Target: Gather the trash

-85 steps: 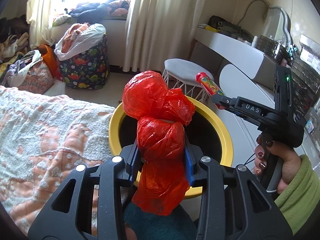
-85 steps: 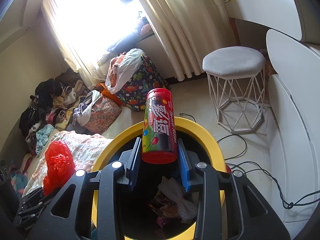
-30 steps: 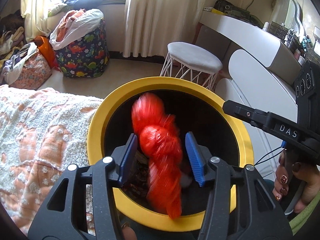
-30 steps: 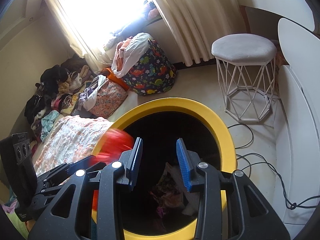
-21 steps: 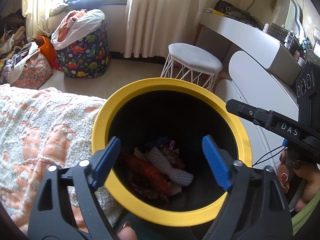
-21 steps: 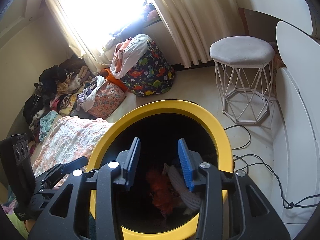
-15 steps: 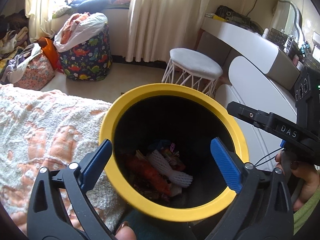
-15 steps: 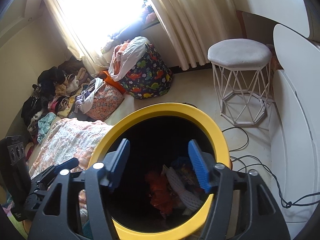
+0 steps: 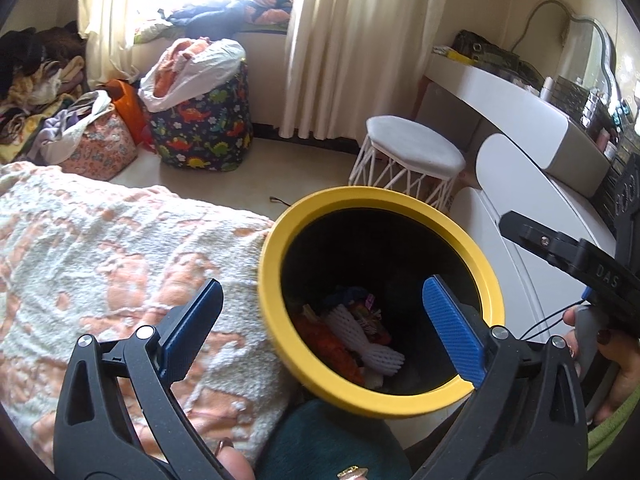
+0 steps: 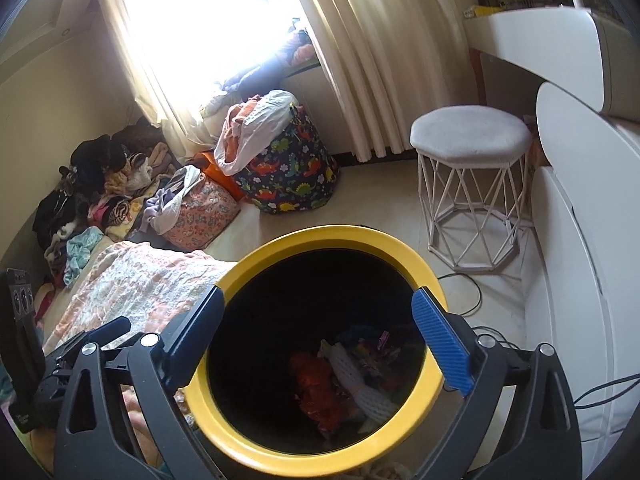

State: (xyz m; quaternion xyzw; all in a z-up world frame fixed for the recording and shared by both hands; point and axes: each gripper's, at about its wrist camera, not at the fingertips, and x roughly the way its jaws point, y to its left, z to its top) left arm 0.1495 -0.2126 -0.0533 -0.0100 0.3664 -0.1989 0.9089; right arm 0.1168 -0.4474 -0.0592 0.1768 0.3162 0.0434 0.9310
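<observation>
Left wrist: my left gripper (image 9: pixel 324 320) hangs spread wide and empty; the yellow-rimmed bin (image 9: pixel 484 256) sits just ahead and right, the red bag (image 9: pixel 328 340) lying at its bottom beside white foam netting (image 9: pixel 360 340). The blanket (image 9: pixel 100 248) lies to the left, touching the bin.

Right wrist: my right gripper (image 10: pixel 320 332) gapes empty, straight over the bin's mouth, red bag (image 10: pixel 316 392) directly below. The stool (image 10: pixel 472 136) stands well apart.

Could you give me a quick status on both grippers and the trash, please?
Left gripper open, empty. Right gripper open, empty, above the bin. Red bag and white foam net lie inside. Nothing in the way.
</observation>
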